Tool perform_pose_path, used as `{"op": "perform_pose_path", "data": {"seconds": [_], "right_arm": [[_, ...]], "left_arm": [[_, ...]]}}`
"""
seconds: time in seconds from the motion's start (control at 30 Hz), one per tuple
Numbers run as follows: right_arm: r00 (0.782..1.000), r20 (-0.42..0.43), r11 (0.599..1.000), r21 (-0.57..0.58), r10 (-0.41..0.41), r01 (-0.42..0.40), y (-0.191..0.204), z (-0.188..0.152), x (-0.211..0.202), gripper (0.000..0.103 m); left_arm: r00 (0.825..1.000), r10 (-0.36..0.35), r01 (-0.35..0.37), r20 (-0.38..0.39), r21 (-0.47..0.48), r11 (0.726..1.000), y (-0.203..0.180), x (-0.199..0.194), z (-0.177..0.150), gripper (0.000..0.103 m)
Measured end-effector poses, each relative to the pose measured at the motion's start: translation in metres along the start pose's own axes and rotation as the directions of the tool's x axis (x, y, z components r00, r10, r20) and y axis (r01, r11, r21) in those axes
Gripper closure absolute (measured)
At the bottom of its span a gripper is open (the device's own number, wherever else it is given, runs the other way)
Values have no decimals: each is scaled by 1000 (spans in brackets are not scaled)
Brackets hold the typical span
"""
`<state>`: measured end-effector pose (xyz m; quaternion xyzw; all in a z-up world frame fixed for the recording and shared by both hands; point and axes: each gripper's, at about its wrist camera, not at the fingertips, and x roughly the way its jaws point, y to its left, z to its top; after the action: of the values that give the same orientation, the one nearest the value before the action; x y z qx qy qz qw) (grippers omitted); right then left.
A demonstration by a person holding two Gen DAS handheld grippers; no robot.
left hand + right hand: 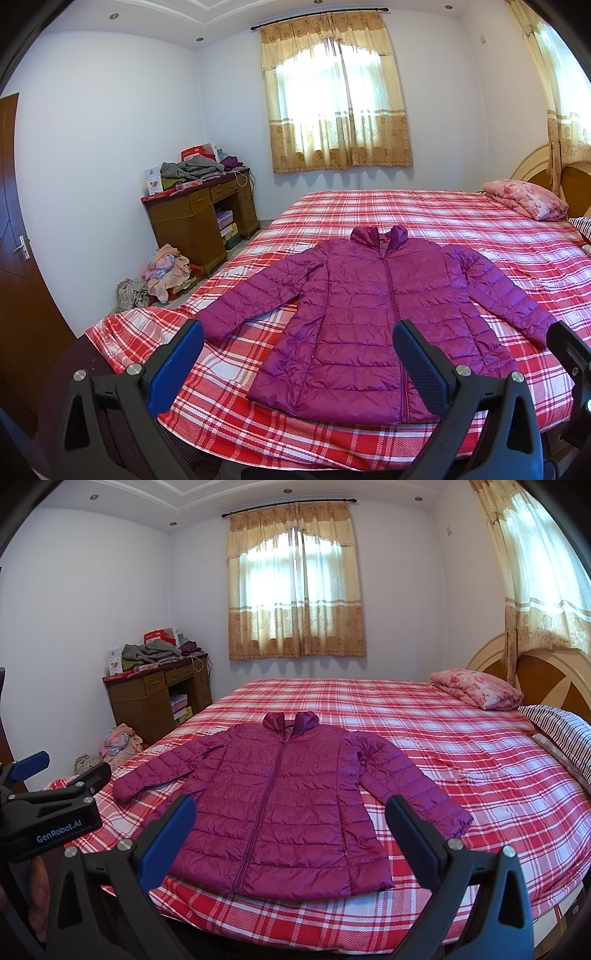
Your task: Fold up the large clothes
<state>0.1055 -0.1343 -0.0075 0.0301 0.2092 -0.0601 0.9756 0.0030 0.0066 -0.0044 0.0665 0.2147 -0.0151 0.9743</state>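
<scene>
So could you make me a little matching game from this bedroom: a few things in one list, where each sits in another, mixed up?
Things:
1. purple puffer jacket
2. pink folded quilt
3. grey clothes heap
4. striped pillow

Places:
A. on top of the wooden desk
B. by the headboard, nearest the right gripper's camera
C. spread flat near the foot of the plaid bed
D. far corner of the bed, by the headboard

Pairs: 1-C, 2-D, 3-A, 4-B
</scene>
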Motion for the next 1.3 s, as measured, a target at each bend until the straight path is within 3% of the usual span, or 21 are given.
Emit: {"op": "perform_pose_path", "data": {"seconds": [0.93, 1.17, 1.3], "right_arm": [[1000, -5, 1000, 10, -4, 4, -3, -6, 7, 0], [999, -11, 999, 23, -31, 31, -21, -11, 29, 0], [996, -56, 994, 74, -74, 79, -60, -17, 65, 0]], "left_arm": [[1000, 5, -5, -9, 4, 1000, 1, 8, -2, 1], [1000, -8, 8, 8, 5, 1000, -11, 33, 1, 1], [1000, -17, 17, 11, 11, 1000, -28, 74, 6, 1]]}}
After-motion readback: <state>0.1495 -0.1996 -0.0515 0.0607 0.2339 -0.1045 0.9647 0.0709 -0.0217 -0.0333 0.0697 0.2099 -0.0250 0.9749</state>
